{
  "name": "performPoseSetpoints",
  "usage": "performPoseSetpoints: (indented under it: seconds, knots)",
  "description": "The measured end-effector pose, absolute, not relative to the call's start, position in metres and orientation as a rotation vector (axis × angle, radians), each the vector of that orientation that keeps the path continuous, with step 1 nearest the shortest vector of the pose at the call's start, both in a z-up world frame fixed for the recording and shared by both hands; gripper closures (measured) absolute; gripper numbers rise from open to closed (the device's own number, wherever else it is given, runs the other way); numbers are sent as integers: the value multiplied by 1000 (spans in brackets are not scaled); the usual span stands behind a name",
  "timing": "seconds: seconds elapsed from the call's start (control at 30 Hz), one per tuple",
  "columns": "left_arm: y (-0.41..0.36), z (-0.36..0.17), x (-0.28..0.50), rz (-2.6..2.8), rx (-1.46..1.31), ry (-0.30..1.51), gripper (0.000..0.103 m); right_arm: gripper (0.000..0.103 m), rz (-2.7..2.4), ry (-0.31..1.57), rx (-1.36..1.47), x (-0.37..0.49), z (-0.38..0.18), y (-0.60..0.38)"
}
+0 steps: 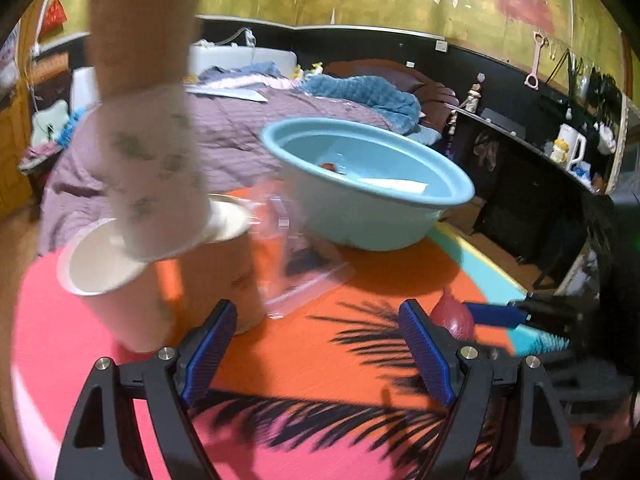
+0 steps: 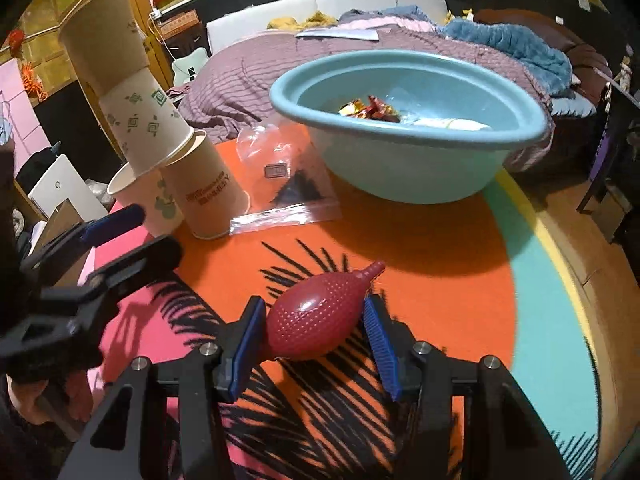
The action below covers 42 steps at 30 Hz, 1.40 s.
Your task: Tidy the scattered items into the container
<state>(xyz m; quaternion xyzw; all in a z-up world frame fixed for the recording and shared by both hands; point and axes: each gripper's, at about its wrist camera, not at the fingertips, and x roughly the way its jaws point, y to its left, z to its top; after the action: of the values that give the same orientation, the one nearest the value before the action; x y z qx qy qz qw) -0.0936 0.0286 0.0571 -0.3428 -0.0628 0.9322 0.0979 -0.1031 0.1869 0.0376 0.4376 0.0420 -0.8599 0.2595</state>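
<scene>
A light blue basin [image 2: 404,160] stands at the far side of the round mat and holds candy wrappers [image 2: 370,111] and a white tube [image 2: 452,124]; it also shows in the left wrist view [image 1: 368,208]. My right gripper [image 2: 316,340] has its pads on both sides of a red bumpy rubber bulb [image 2: 316,320] lying on the mat. My left gripper [image 1: 320,344] is open and empty, beside a stack of paper cups [image 1: 152,216], [image 2: 144,120]. A clear zip bag [image 2: 284,184] lies between cups and basin.
The round mat [image 2: 440,248] is orange, pink and teal with black palm prints. A bed with purple and blue bedding [image 2: 400,52] lies behind the basin. A dark shelf with clutter [image 1: 532,160] runs along the right wall.
</scene>
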Motion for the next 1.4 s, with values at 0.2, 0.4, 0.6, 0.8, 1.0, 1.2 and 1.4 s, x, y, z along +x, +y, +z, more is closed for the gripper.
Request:
performPoseSetpoints:
  seconds: [0.2, 0.4, 0.6, 0.8, 1.0, 1.2, 1.4]
  knots:
    - [48, 52, -126, 2745, -1076, -224, 27, 48, -2310, 75, 1153, -101, 32, 205]
    - [57, 43, -149, 2820, -1135, -159, 27, 48, -2299, 48, 1139, -103, 24, 216]
    - [64, 36, -169, 2839, -1168, -128, 27, 48, -2285, 27, 1139, -105, 18, 224]
    - [66, 30, -178, 2845, -1196, -105, 38, 48, -2271, 22, 1136, -103, 16, 224]
    - [72, 21, -180, 2797, -1245, -82, 57, 48, -2271, 24, 1140, -103, 16, 224]
    - [75, 12, -183, 2739, -1292, -75, 99, 48, -2269, 29, 1145, -101, 13, 220]
    - [87, 12, -167, 2725, -1260, 5, 103, 48, -2273, 17, 1143, -100, 13, 221]
